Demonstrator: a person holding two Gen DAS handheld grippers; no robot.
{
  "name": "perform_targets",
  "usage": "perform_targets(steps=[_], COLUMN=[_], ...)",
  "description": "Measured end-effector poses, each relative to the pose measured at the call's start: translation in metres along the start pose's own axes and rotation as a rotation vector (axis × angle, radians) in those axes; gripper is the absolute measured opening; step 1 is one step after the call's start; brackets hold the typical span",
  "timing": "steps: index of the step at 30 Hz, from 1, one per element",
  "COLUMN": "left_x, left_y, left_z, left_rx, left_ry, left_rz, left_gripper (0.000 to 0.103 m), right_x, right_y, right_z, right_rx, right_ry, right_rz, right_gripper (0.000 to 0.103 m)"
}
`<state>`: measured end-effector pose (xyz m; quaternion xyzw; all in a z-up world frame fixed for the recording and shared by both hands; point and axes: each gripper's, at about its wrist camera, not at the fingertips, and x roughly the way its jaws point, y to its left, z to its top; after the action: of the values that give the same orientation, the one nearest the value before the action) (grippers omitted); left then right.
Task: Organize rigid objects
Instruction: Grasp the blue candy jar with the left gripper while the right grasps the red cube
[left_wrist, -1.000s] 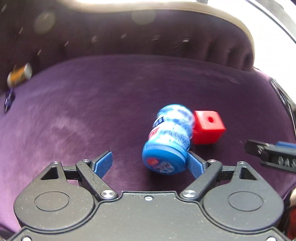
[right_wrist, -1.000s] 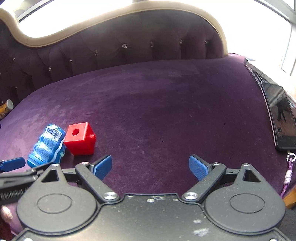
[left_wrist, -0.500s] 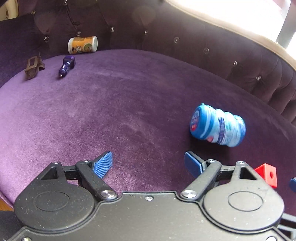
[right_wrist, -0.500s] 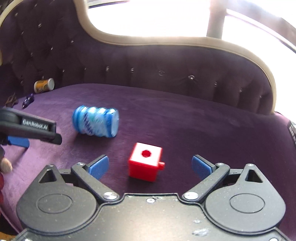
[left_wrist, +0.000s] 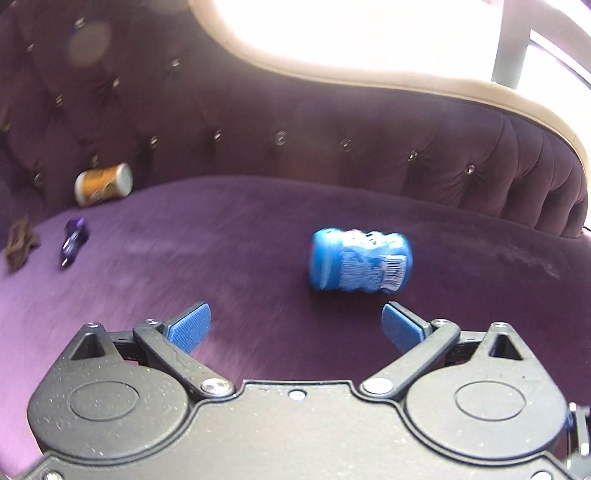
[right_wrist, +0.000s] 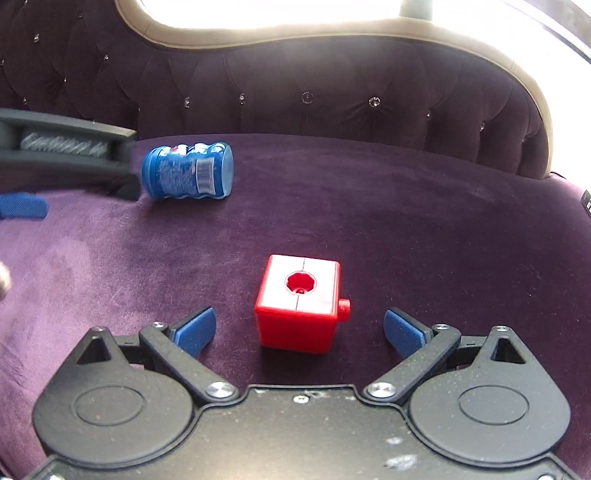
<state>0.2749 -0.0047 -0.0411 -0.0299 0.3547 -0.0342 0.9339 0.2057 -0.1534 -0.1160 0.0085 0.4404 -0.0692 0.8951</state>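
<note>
Blue bottle (left_wrist: 360, 260) rolled clear, left tongs (left_wrist: 295, 325) opening empty, right tongs (right_wrist: 299, 330) wide around red cube (right_wrist: 299, 306)

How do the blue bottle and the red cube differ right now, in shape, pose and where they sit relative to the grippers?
The blue bottle is a ribbed cylinder lying on its side; the red cube is boxy, resting flat with a round hole facing up. The bottle carries a printed label with a barcode; the cube is plain red. The cube sits between the open right gripper fingers; the bottle lies farther off. Both rest on the purple seat.

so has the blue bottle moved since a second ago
Yes. The blue bottle lay beside the red cube a second ago; now it lies apart, farther back toward the sofa backrest.
</note>
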Motion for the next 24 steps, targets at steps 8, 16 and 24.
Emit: perform_targets(steps=[8,16,24], left_x=[0.037,0.063,0.083], left_y=[-0.021,-0.039,-0.048], left_z=[0.028,0.054,0.052], left_rx=[0.052,0.047,0.109], left_ry=[0.012,0.066,0.154], left_rz=[-0.006,-0.006,0.019], left_gripper=[0.099,0.099,0.083], right_x=[0.001,0.008,0.012], right_y=[-0.004,-0.001,-0.002], right_z=[0.002,0.008,0.017], right_rx=[0.002,0.005,0.006], right_ry=[0.017,0.034,0.056], right_rz=[0.023,0.021,0.027], right_gripper=[0.100,0.101,0.101])
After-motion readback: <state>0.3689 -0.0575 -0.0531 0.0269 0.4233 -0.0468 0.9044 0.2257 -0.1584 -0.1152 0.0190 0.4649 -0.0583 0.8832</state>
